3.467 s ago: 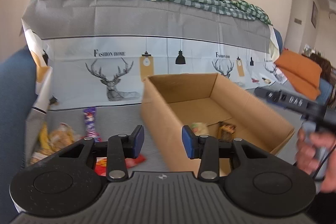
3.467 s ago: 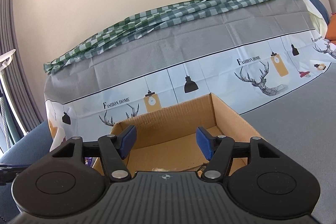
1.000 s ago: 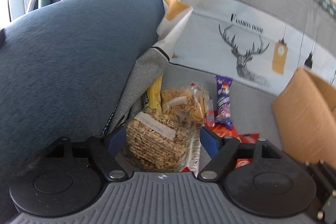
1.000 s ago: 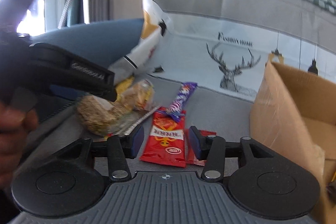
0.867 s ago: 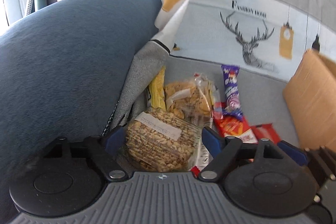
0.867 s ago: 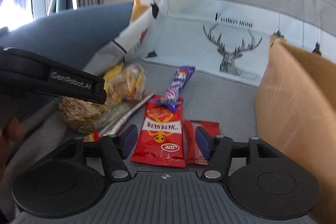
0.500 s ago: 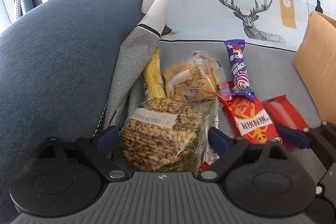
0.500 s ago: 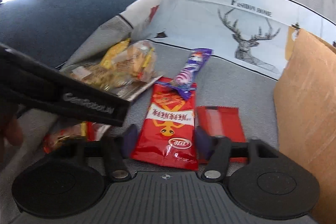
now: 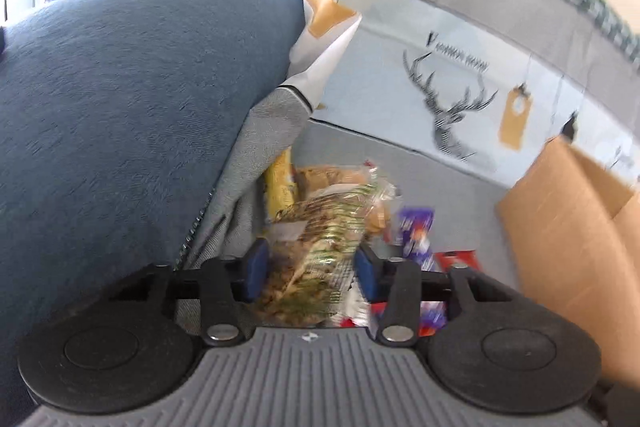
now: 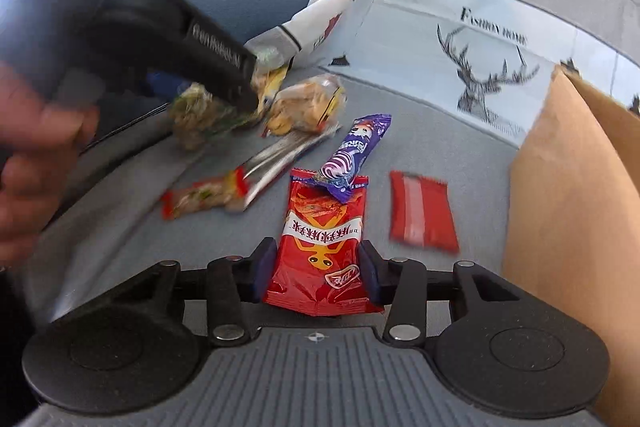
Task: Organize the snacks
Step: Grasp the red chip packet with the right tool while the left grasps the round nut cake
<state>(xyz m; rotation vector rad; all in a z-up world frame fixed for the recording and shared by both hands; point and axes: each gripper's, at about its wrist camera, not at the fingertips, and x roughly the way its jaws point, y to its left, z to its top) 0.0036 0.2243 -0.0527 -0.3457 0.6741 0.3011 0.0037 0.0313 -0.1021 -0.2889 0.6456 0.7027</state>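
My left gripper (image 9: 310, 273) is shut on a clear bag of peanuts (image 9: 316, 259) and holds it lifted off the grey sofa seat; the bag also shows in the right wrist view (image 10: 200, 119). My right gripper (image 10: 316, 273) has its blue pads on both sides of a red snack packet (image 10: 320, 243) lying on the seat, closed in to the packet's edges. A purple candy bar (image 10: 352, 151), a small red packet (image 10: 422, 211), a silver-red packet (image 10: 240, 183) and a bag of biscuits (image 10: 308, 103) lie on the seat.
An open cardboard box (image 10: 576, 195) stands at the right, also seen in the left wrist view (image 9: 568, 235). A blue sofa armrest (image 9: 120, 99) rises at the left. A deer-print cover (image 10: 488, 67) hangs over the backrest.
My left gripper has closed on the peanut bag and lifted it. My right gripper has moved down and narrowed around the red packet.
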